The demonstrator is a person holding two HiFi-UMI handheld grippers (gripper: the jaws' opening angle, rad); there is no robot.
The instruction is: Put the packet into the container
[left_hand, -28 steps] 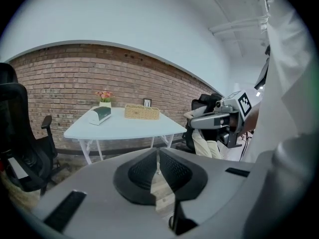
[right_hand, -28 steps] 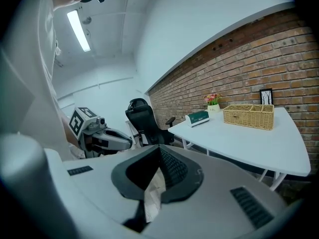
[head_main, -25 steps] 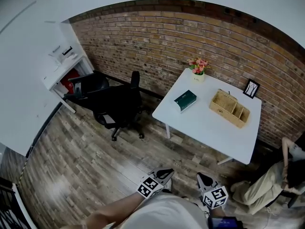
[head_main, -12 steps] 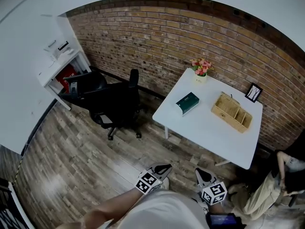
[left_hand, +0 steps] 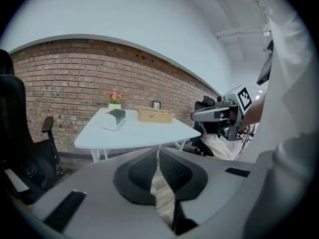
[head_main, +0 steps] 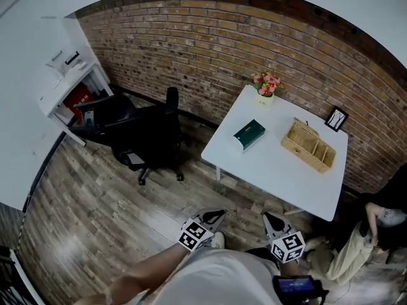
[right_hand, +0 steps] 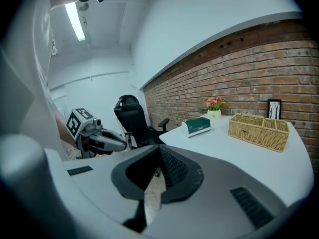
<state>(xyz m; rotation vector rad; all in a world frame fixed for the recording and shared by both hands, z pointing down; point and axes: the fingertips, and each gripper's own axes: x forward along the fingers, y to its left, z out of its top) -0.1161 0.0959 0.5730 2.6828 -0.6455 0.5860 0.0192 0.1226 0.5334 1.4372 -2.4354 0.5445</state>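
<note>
Two grippers, carried low in front of the person, both empty. Left gripper [head_main: 215,215]: tongs pressed together at the tips, nothing between them, only floorboards showing through the slit below. Right gripper [head_main: 268,219]: tongs likewise pressed together, nothing held. Both point toward the table and are well apart from it. Wooden floor [head_main: 95,215]: bare boards between the person and the table legs. One seated person [head_main: 356,250] low at the right, beside the table's near corner. One white table [head_main: 273,173], bearing four items. Packet [head_main: 248,134]: dark green and white, lying flat on the table's left part, untouched and well apart from both grippers. Container [head_main: 302,155]: an open wicker basket with dividers, standing on the right part of the table, apart from the packet, nothing visible inside. Flower pot [head_main: 265,88] at the far corner; small picture frame [head_main: 335,118] by the wall behind the basket. One black office chair [head_main: 149,135] left of the table. White shelf unit [head_main: 63,84] at far left. Brick wall [head_main: 210,49] behind all. Change noted: compared with a second ago, both grippers sit slightly higher in the head view, closer to the table's edge, and the chair has slid leftward in frame; tongs unaltered. Judgement: approach stage only; the pick-up has not begun.
</note>
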